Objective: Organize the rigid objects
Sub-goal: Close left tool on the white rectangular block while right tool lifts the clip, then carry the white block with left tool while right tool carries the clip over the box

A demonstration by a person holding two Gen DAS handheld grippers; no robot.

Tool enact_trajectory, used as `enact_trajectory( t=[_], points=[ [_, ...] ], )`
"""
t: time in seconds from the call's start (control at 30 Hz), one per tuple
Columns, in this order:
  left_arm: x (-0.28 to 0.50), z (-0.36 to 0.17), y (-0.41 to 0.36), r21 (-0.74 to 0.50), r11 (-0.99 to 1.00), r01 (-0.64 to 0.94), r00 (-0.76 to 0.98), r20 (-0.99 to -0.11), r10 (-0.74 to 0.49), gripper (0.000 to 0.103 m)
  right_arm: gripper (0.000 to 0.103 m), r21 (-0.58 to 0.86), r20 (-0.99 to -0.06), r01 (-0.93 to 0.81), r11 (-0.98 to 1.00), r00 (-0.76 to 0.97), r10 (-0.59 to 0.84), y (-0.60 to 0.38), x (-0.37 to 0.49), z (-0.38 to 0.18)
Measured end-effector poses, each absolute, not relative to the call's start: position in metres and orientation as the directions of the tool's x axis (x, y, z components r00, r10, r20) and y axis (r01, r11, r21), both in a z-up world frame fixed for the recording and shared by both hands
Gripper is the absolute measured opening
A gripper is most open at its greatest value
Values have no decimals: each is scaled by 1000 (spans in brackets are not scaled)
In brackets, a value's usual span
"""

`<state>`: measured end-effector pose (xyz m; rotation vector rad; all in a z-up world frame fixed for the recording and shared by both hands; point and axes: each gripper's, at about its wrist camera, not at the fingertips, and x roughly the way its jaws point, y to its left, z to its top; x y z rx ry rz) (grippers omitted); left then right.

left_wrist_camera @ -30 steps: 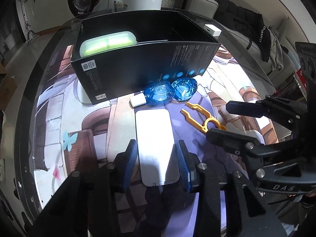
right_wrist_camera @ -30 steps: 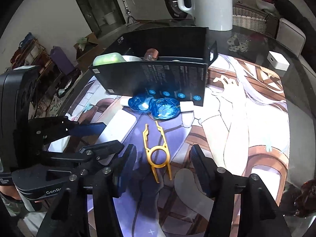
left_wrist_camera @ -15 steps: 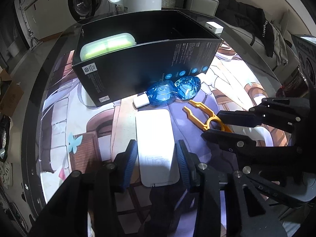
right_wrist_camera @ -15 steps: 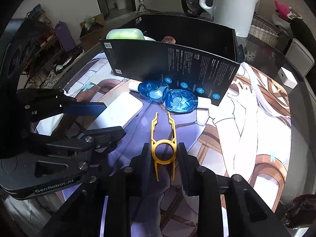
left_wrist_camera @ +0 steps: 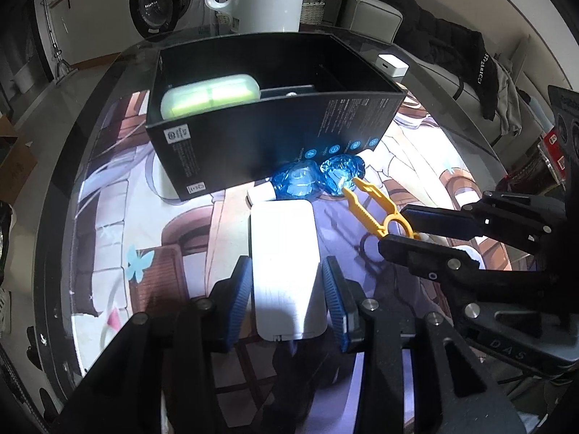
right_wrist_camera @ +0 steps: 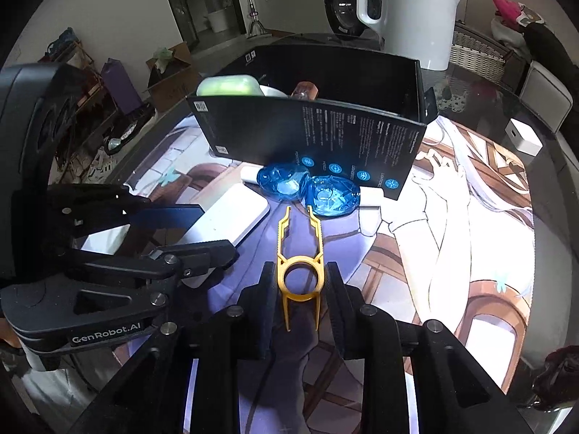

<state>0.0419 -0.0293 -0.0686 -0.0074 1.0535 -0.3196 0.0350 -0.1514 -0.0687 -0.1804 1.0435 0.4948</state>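
A flat white slab lies on the printed mat, and my left gripper is shut on its long sides near the near end. My right gripper is shut on the ring of a yellow two-pronged plastic tool, whose prongs point at two blue clear objects beside the open black box. In the box are a pale green case and a brownish item. In the left wrist view the right gripper pinches the yellow tool just right of the slab.
A white jug stands behind the box. A small white cube sits at the far right on the round glass table. The printed mat covers the middle. The two grippers are close side by side.
The right gripper's fingers have come together onto the yellow tool's ring. The left gripper has kept its hold on the white slab.
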Motion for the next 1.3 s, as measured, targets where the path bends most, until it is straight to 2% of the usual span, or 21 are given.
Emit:
enact_trajectory(
  t=[0.23,0.33,0.63,0.77,1.3],
  points=[
    [30,-28,-23,-121,955,270,610,-746,-267,38,26,126,-753,-450,884,537,381,-163,23,-32],
    [26,-11,-14,-103,965,242,688,-682,-246,38,26,95,-669,-439,894,636,384,-167,10,-10],
    [-5,46,5,-59,981,184,904,-382,-193,38,26,-18,-371,-385,923,860,352,-171,-35,43],
    [-20,59,7,-45,980,195,943,-267,-200,38,26,-17,-312,-368,930,886,344,-173,-44,51],
    [-5,53,20,-96,977,190,939,-273,-209,39,26,10,-296,-362,932,889,349,-167,-34,55]
  ],
)
